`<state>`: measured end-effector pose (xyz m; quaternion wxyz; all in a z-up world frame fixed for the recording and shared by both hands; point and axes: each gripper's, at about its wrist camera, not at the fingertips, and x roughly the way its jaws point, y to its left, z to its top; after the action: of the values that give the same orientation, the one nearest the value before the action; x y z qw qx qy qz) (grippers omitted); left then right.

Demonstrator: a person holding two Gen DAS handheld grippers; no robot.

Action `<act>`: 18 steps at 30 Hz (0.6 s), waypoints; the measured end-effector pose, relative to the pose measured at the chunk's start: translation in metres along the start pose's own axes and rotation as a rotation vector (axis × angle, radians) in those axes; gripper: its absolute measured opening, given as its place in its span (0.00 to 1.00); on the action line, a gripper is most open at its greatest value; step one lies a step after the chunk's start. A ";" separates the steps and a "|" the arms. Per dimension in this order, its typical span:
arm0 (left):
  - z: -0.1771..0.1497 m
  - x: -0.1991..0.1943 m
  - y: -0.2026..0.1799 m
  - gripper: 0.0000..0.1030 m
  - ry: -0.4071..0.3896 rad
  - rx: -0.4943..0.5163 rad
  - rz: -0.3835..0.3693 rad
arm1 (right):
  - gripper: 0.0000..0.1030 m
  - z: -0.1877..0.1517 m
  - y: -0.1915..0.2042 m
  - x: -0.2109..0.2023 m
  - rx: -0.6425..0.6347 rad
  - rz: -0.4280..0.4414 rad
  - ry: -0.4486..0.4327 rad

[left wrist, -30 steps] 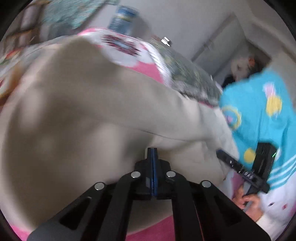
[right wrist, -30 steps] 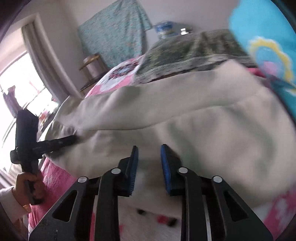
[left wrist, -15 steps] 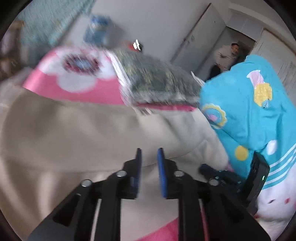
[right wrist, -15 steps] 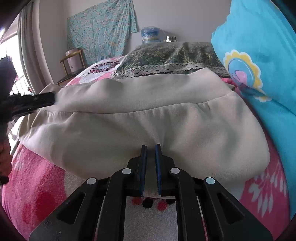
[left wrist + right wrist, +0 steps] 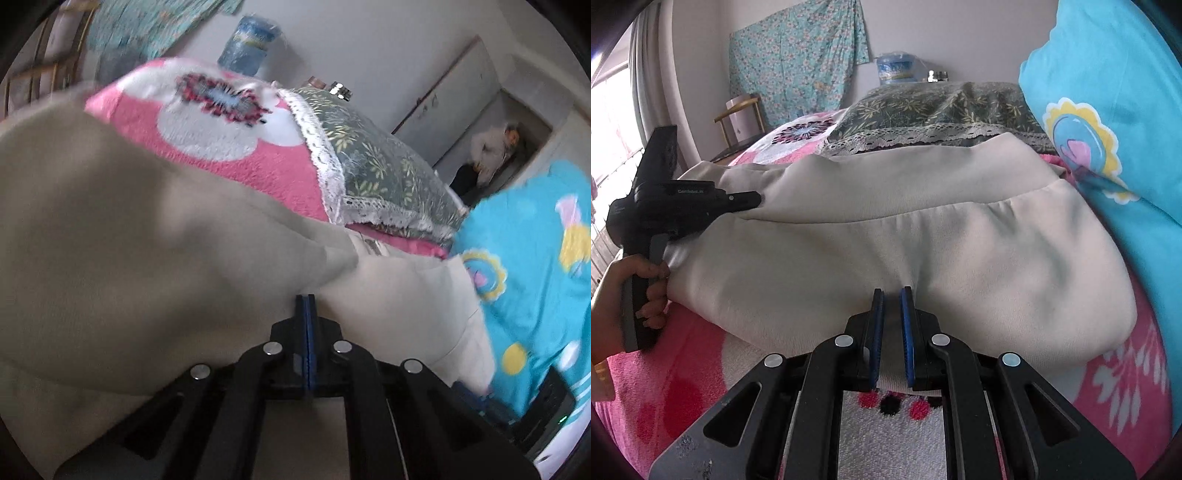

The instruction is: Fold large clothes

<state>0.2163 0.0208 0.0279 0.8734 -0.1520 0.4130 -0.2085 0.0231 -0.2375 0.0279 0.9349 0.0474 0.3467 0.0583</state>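
While our left tool (image 5: 753,199) pinches the beige garment's (image 5: 905,240) far edge at mid-left of the frame and our right tool (image 5: 892,295) clamps its near hem on the bed (image 5: 683,387), we judge a fold underway, next needing both edges carried across together.

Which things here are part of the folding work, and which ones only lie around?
Job: beige garment; left gripper and right gripper, both shut on it.
Lying about: turquoise blanket; green pillow; water bottle; chair.

left gripper (image 5: 306,306) reclosed on beige garment (image 5: 147,240), shifted sideways
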 end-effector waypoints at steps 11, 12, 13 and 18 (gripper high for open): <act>-0.046 -0.052 0.009 0.04 -0.076 -0.018 0.050 | 0.10 -0.001 -0.003 0.000 0.004 0.006 0.003; -0.052 -0.055 0.009 0.04 -0.068 -0.022 0.052 | 0.10 -0.001 -0.002 -0.001 0.006 0.007 0.004; -0.060 -0.059 0.010 0.04 -0.069 -0.021 0.059 | 0.10 -0.001 -0.002 -0.001 0.009 0.009 0.006; -0.072 -0.067 -0.004 0.04 -0.080 0.057 0.154 | 0.36 0.004 0.017 -0.014 -0.055 -0.055 0.006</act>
<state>0.1207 0.0435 0.0292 0.9065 -0.1032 0.3824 -0.1463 0.0137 -0.2228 0.0422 0.9361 0.0117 0.3489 0.0423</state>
